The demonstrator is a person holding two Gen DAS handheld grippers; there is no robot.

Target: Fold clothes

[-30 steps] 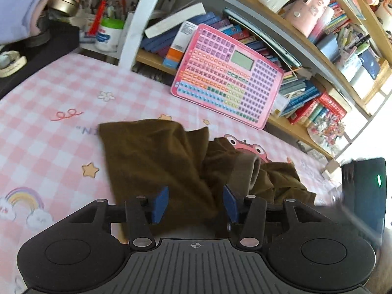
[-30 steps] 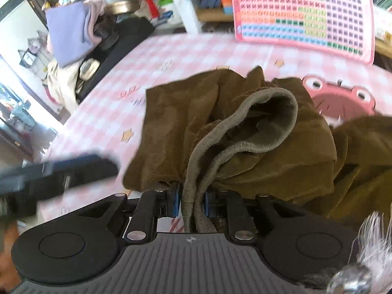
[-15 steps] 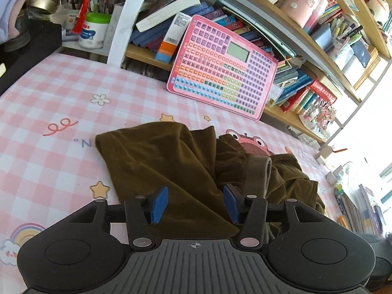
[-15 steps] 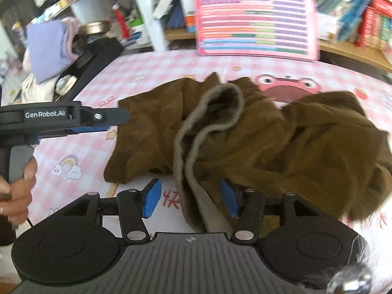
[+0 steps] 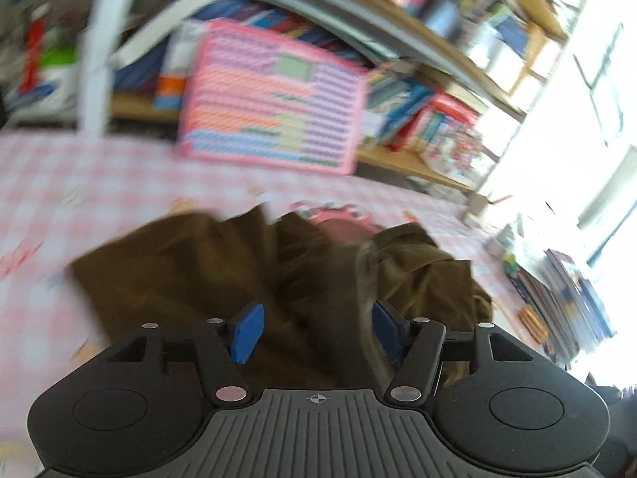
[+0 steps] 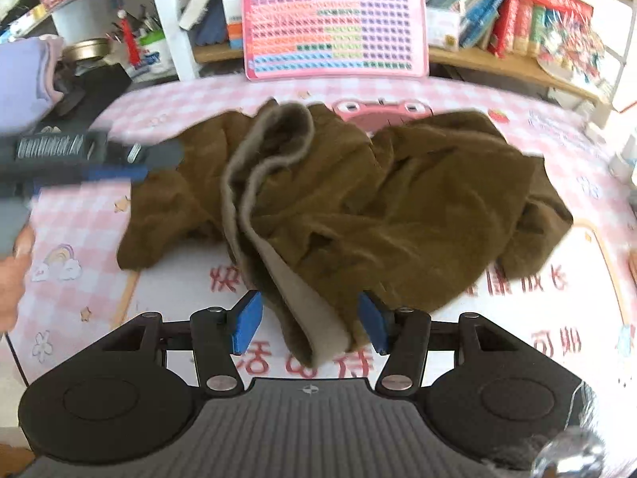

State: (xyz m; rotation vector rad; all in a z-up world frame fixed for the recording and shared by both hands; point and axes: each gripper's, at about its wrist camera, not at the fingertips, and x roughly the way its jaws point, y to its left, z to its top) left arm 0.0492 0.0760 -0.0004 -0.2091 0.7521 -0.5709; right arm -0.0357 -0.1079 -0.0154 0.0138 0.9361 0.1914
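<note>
Left side of right-wrist view: left gripper (image 6: 119,163) is a blurred streak over the garment's left edge, person's hand (image 6: 12,263) on its handle. It has swung in toward the cloth within the last half second. Its own view is smeared too, so it's mid-move. Left gripper (image 5: 314,330) jaws are wide, nothing between them, brown fabric right under the pads.

Centre: brown garment (image 6: 358,199) lies crumpled on the pink checked tablecloth (image 6: 79,231), just in front of the pink keypad board (image 6: 334,20). Grey waistband (image 6: 254,183) is bunched into a loop, running from the middle of the heap down to the near edge.

Right gripper (image 6: 308,322): a second ago it was clamped on the waistband; now the jaws are wide and the band's end lies loose between them, not pinched. The heap sits lower and more spread than it did then.

Meaning — the cloth has been let go and is at rest, but it isn't flat and shows no clean fold line. My read: a release to regrip, with the left coming in for a new hold. Right of the heap, the far side (image 6: 529,207) droops in loose wrinkles.
</note>
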